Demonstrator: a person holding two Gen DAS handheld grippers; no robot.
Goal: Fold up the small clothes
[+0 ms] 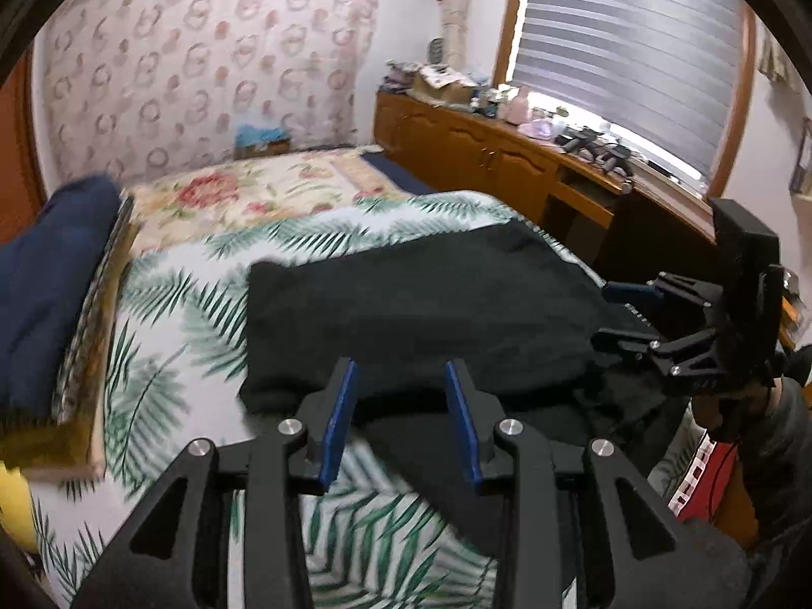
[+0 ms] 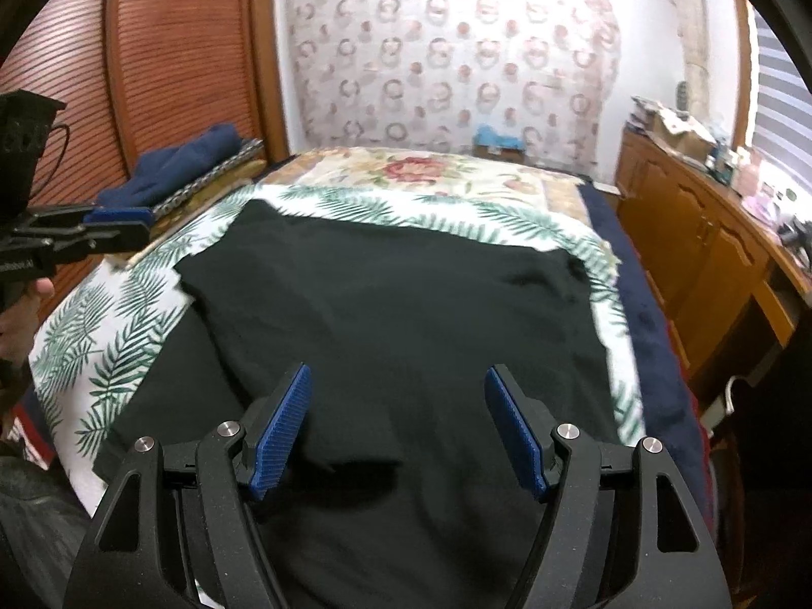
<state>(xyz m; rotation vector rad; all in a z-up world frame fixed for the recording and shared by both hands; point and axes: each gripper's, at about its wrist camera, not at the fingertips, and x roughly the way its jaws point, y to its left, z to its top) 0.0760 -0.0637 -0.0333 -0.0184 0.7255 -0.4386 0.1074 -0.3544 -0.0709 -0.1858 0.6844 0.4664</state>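
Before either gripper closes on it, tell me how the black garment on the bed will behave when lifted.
The black garment will probably go limp and drape from the pinch point: it lies flat with soft folds along its near-left edge. It looks light for its spread, barely denting the palm-print sheet. Its matte knit surface suggests the blue pads should grip without slipping.

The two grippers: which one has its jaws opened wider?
The right gripper. Its blue pads stand far apart above the black garment. The left gripper has a clearly narrower gap, and neither holds any cloth.
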